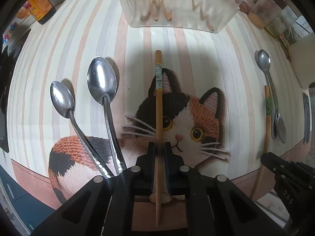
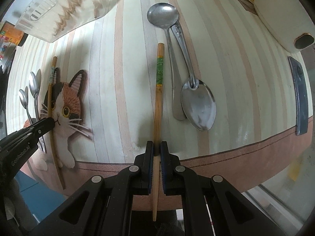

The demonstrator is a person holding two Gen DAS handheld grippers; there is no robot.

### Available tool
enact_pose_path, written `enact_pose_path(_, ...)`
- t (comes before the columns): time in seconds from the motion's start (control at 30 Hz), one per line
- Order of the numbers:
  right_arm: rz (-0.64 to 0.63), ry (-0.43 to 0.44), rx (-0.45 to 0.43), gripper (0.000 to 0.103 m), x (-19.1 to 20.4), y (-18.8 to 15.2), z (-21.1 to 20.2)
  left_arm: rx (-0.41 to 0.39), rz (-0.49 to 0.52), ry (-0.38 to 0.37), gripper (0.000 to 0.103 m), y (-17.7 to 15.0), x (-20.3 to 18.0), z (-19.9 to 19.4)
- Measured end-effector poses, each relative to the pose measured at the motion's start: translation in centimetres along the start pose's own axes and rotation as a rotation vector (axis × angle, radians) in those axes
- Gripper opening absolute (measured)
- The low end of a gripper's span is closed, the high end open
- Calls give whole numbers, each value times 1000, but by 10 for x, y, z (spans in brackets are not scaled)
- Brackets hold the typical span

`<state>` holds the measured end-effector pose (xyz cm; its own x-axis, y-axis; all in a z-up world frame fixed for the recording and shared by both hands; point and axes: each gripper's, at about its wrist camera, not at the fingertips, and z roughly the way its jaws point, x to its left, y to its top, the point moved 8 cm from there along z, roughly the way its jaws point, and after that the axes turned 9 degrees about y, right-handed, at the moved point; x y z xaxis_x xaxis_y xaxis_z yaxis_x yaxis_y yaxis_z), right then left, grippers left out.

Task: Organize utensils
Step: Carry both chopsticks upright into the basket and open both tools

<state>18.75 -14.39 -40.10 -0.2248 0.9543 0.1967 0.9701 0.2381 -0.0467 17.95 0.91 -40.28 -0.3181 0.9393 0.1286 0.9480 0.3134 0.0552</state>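
My left gripper (image 1: 159,147) is shut on a wooden chopstick with a pale marbled band (image 1: 158,102), which points away over the cat picture. My right gripper (image 2: 157,147) is shut on a wooden chopstick with a green band (image 2: 158,90). Two steel spoons (image 1: 102,82) (image 1: 62,100) lie left of the left gripper. Two more spoons (image 2: 198,106) (image 2: 163,15) lie crossed just right of the green-banded chopstick. A clear plastic utensil basket (image 1: 177,4) stands at the far side of the table, and it also shows in the right wrist view (image 2: 65,9).
The table carries a striped cloth with a knitted cat picture (image 1: 189,122). A bottle (image 1: 39,7) stands far left, jars (image 1: 269,7) far right. A white container (image 2: 283,17) and a dark flat object (image 2: 300,96) lie at the right. The table's front edge (image 2: 236,155) is close.
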Motion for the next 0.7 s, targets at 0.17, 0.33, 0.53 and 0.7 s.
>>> enact_pose_path(0.17,21,-1,-21,7,-9,-2,-3,-14,10,9,4,-6,-2,-4)
enact_pose_path(0.33,20,14,-50,7,-8,-3,-14,-56,1,16,4,-9,4,-18)
enact_pose_path(0.53,11,39,-108,7,-5,0,-42,-126,-21,22,4,-8,17,-46)
enact_pose_path(0.7,0,52,-169,7,0,5,-71,-183,-43,-3,4,-8,26,-76)
